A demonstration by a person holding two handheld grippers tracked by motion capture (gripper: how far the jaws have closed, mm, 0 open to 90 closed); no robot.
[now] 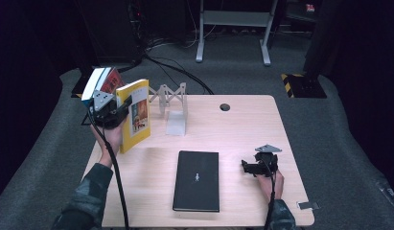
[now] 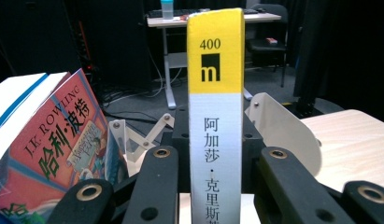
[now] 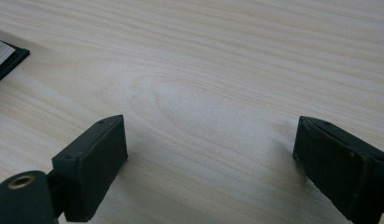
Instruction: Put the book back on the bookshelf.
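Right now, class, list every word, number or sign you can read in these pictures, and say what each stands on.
"400": top of the yellow book's spine.
Black square with "m": same spine, below the number.
"阿加莎·克里斯": down the spine's white part; lower characters cut off.
"J.K. ROWLING": red book's cover.
"哈利·波特": same cover.
Small title plaque on the red cover: too blurred.
Yellow book's front cover: too small.
Black book: small white mark, unreadable.

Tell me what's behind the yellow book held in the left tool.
Behind the yellow book stands a white folding book rack; the spine covers its middle. Beside it, other books lean.
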